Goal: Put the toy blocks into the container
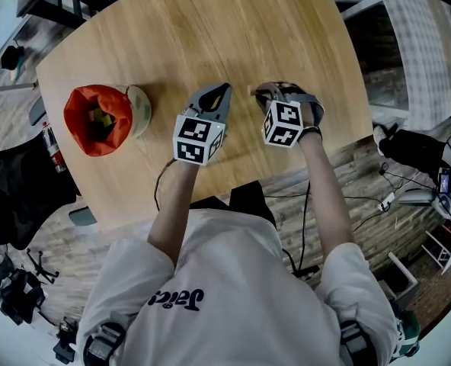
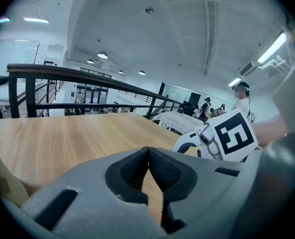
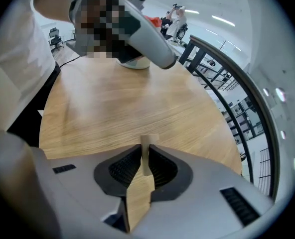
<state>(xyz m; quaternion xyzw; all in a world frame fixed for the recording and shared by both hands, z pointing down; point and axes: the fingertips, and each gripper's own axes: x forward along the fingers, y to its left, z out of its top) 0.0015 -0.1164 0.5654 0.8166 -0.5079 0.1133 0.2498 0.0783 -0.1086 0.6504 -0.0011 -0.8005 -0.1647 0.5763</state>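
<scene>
The right gripper [image 3: 145, 154] is pinching a thin, seemingly wooden block [image 3: 146, 144] between its jaws; the left gripper [image 2: 148, 153] is sitting closed, empty.

Pale wood, grey plastic and one patch of orange-red.

The worktop [image 1: 210, 29] was light honey-coloured wood with fine, straight grain. The container [image 1: 96, 117] showed a bright orange-red lining, dark inside, against a cream-white outer wall. The left gripper [image 1: 224, 90] and the right gripper [image 1: 262, 91] were both matt grey, and each carried a white cube [image 1: 199, 139] printed with black square markers. Their fingers [image 2: 132, 171] had dark, finely ribbed inner faces. The toy block [image 3: 146, 156] in the right gripper was a pale, unpainted beige. The person's shirt [image 1: 233, 280] was white with dark lettering. The floor [image 1: 324, 197] had a brownish plank pattern, and the railing [image 2: 63, 73] was black.
</scene>
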